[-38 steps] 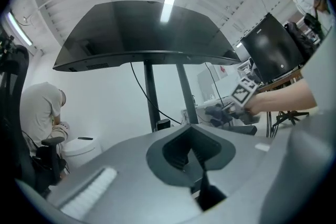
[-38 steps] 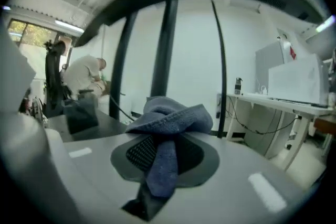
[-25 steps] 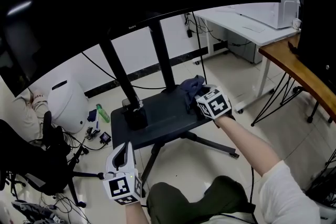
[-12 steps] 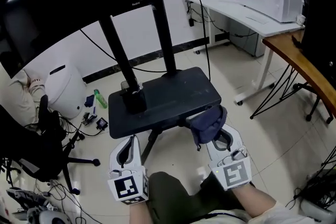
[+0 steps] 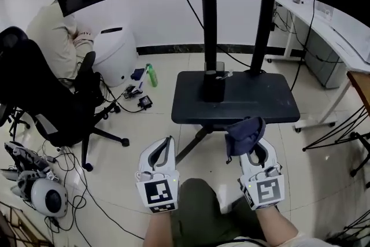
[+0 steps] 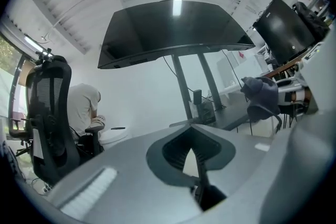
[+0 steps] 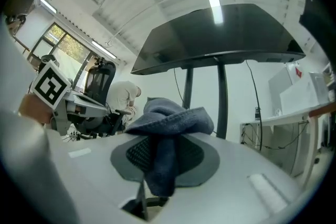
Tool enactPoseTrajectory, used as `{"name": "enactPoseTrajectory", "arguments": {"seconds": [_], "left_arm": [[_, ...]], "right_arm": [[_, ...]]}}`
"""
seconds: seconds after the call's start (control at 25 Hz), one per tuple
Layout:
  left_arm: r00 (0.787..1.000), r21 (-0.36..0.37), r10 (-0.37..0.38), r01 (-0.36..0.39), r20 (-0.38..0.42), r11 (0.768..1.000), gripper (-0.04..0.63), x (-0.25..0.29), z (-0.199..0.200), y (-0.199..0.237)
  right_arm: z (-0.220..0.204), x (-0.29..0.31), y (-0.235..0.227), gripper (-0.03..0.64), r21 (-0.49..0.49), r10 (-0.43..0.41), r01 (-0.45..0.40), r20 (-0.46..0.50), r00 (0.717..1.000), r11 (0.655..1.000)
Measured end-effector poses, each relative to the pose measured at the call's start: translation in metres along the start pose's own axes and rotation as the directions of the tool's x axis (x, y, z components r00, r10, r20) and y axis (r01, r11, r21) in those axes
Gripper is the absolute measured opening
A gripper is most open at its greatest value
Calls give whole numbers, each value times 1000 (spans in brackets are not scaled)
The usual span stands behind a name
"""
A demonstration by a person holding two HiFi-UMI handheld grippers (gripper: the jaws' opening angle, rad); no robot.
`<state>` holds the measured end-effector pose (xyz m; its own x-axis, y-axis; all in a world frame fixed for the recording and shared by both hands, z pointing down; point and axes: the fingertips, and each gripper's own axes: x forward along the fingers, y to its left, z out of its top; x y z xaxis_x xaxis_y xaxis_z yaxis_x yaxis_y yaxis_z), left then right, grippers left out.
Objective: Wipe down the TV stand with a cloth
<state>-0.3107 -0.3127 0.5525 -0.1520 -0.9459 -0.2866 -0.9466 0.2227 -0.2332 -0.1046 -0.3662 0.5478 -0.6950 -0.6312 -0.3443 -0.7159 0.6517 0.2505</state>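
The right gripper (image 5: pixel 254 150) is clamped on a dark blue cloth (image 5: pixel 245 131), which is bunched in thick, soft folds over its jaw tips. Beside it, the left gripper (image 5: pixel 164 148) has its jaws together, holding nothing. Just beyond both stands the black TV stand (image 5: pixel 234 102).

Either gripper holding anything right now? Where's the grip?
Right gripper is shut on the blue cloth, pinching a bunched fold; the rest heaps over its jaws. Left gripper holds nothing, jaws together.
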Motion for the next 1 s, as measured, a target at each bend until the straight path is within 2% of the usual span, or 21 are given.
{"name": "enactPoseTrajectory", "arguments": {"seconds": [0.16,0.2,0.28,0.32,0.4,0.48,0.6,0.72,0.92,1.0], "left_arm": [[1000,0,6,-6,-4,1000,3,4,-24,13],[1000,-1,5,-5,-6,1000,3,6,-31,15],[1000,1,0,0,-15,1000,3,12,-53,15],[1000,2,-3,4,-25,1000,3,18,-68,14],[998,2,-13,13,-59,1000,3,30,-101,13],[996,-5,-14,14,-89,1000,3,40,-128,16],[993,-31,-11,7,-113,999,3,57,-151,24],[993,-51,-14,8,-118,999,3,69,-154,33],[993,-75,-39,31,-109,997,3,83,-157,35],[991,-79,-52,42,-124,996,3,90,-179,34]], "right_arm": [[-38,9,25,80,-16,18,-19,-42,999,1000],[-59,8,32,81,-14,19,-21,-106,994,1000],[-124,6,44,80,5,16,-16,-265,964,1000],[-162,13,48,80,9,16,-14,-295,955,1000],[-233,43,51,80,2,22,-23,-263,964,1000],[-275,77,48,80,6,18,-17,-241,970,1000],[-310,134,32,80,-32,2,-8,-195,981,999],[-332,178,14,80,-27,-17,12,-214,977,1000],[-323,227,-11,80,-60,-63,51,-206,977,997],[-344,238,-18,80,-61,-74,61,-232,970,996]]}}
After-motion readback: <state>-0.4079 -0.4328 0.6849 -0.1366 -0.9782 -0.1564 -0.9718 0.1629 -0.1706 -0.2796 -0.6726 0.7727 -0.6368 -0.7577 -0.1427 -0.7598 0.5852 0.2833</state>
